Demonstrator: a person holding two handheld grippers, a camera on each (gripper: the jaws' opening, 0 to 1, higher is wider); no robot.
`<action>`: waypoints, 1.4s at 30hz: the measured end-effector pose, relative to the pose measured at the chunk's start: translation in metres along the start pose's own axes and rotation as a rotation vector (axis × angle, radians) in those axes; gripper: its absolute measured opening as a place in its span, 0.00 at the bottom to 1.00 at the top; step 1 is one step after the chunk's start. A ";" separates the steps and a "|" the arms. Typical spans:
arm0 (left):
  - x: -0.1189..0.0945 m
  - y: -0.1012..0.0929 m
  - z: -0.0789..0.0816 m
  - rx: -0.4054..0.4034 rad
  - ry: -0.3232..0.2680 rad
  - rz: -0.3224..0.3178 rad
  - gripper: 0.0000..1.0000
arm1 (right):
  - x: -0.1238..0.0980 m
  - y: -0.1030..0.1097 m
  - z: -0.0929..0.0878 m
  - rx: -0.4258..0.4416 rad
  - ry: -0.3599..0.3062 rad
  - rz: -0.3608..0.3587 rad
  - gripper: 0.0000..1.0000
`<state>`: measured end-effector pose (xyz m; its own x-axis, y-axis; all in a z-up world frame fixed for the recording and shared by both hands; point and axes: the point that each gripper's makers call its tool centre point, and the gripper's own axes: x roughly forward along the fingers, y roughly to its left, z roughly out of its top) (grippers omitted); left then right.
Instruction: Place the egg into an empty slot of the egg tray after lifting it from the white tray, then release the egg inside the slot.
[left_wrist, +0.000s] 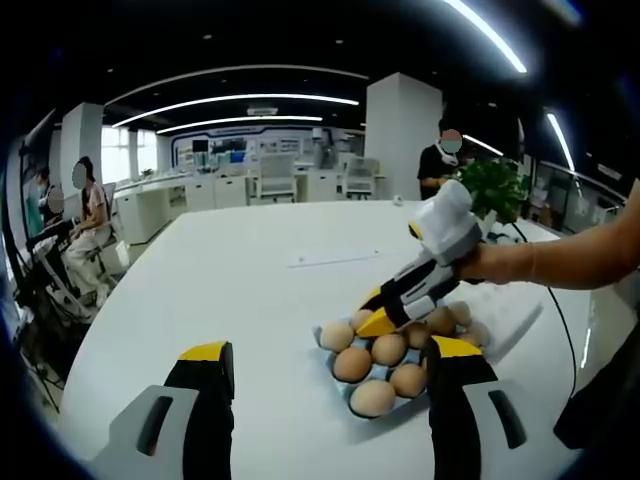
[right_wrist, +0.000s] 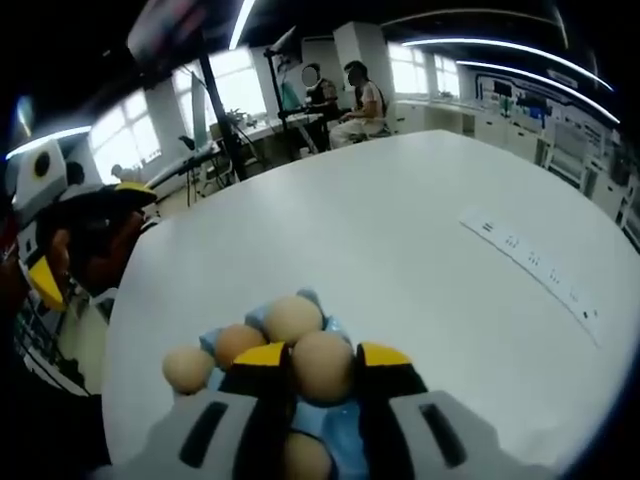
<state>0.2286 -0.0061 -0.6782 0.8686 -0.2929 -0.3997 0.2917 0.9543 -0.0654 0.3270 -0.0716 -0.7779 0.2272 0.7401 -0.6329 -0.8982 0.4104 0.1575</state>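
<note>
Gripping egg (right_wrist: 323, 366) w/ right gripper (right_wrist: 322, 360); left gripper (left_wrist: 330, 358) open

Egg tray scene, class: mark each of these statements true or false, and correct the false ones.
1. The right gripper holds an egg between its jaws. True.
2. The egg tray sits on a black table. False: the table is white.
3. The left gripper grips an egg. False: its jaws stand apart, nothing between them.
4. The right gripper is above the tray's eggs in the left gripper view. True.
5. A potted plant stands beyond the table. True.
</note>
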 end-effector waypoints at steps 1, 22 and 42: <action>0.000 0.000 0.000 -0.002 -0.001 0.000 0.80 | 0.000 0.000 0.000 0.000 -0.002 0.002 0.27; 0.003 -0.006 0.003 -0.001 -0.010 -0.024 0.80 | -0.082 -0.030 -0.016 0.128 -0.231 -0.133 0.26; 0.005 -0.007 0.003 0.005 -0.005 -0.028 0.80 | -0.159 -0.084 -0.081 0.200 -0.221 -0.408 0.26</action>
<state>0.2320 -0.0146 -0.6766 0.8620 -0.3199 -0.3931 0.3180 0.9453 -0.0720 0.3353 -0.2667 -0.7522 0.6386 0.5844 -0.5007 -0.6348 0.7678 0.0866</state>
